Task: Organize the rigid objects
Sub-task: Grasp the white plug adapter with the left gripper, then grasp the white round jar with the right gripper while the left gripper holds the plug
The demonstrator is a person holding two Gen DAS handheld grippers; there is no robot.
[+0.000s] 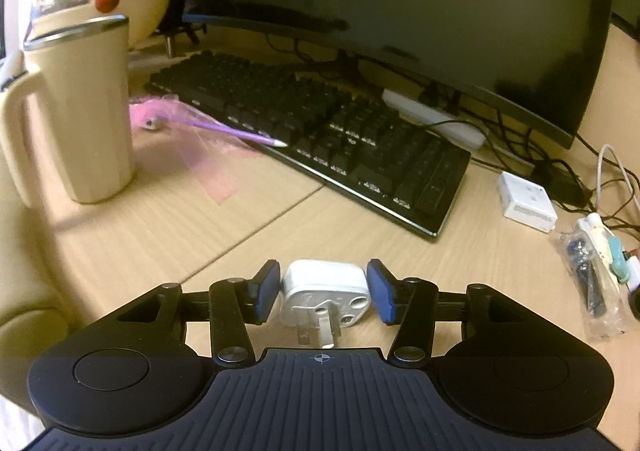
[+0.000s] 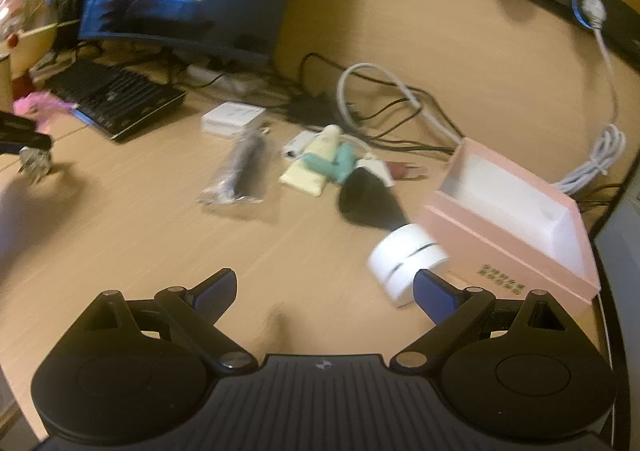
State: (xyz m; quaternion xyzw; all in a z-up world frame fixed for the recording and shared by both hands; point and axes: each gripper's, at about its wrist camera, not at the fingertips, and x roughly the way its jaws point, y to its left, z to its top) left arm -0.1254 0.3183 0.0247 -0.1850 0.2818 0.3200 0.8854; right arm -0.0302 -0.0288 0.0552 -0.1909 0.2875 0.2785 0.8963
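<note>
- Between the blue pads (image 1: 267,291) of my left gripper (image 1: 322,293) sat a white plug adapter (image 1: 323,297), its metal pins pointing back toward the camera; a sliver of gap showed on each side, so the pads flanked it without pressing.
- Beyond it on the wooden desk (image 1: 280,227) lay a black keyboard (image 1: 320,131), set at an angle under a dark curved monitor (image 1: 400,3).
- To that claw's left stood a cream mug (image 1: 76,111) with a handle, and just beside it a pink-and-purple wand-like thing (image 1: 224,129) reached onto the keyboard's near edge.
- Off to the right lay a small white box (image 1: 526,201), with a clear bag of small parts (image 1: 596,283) nearer the desk edge.
- My right gripper (image 2: 324,293) was spread wide over bare desk, nothing between its pads.
- Just beside its right pad (image 2: 434,297), a white round object (image 2: 408,257) with a dark slit lay against the pink open box (image 2: 516,251), whose white interior faced up.
- A blurred black object (image 2: 368,199) lay just behind the round one.
- Farther off lay a pale yellow tube (image 2: 310,169) with a teal piece (image 2: 338,165) across it, and a clear-wrapped black item (image 2: 240,171) to their left.
- A white cable (image 2: 600,159) coiled behind the pink box.
- At the far left of this view, the other claw appeared with the adapter under it, too blurred to judge contact.
</note>
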